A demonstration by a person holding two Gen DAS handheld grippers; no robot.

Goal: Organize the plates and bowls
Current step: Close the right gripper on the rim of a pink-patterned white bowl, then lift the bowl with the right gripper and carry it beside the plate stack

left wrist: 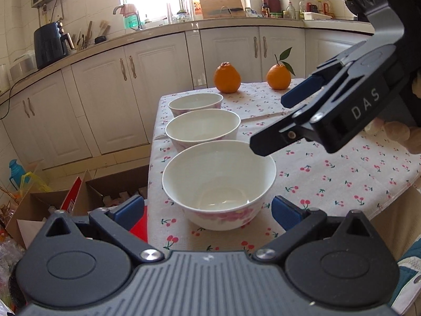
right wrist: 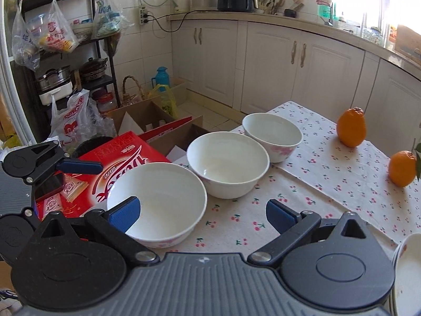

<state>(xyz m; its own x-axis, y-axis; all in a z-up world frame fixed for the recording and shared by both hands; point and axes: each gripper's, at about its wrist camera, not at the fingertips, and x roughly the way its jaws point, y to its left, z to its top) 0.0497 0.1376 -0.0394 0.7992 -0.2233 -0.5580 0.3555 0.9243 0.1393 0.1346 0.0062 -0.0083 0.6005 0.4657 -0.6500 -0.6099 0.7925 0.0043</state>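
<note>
The table (left wrist: pixel 342 173) is covered by a white cloth (right wrist: pixel 329 173) printed with cherries. Three white bowls stand in a row along its left edge: near bowl (left wrist: pixel 219 184), middle bowl (left wrist: pixel 202 129), far bowl (left wrist: pixel 195 104). Two oranges (left wrist: pixel 227 77) (left wrist: pixel 279 76) sit at the far edge. A stack of plates (right wrist: pixel 406 271) rests at the right.

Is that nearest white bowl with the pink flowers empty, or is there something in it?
Empty. The nearest white ceramic bowl with pink flowers stands upright, and its bare white bottom shows in both views.
</note>
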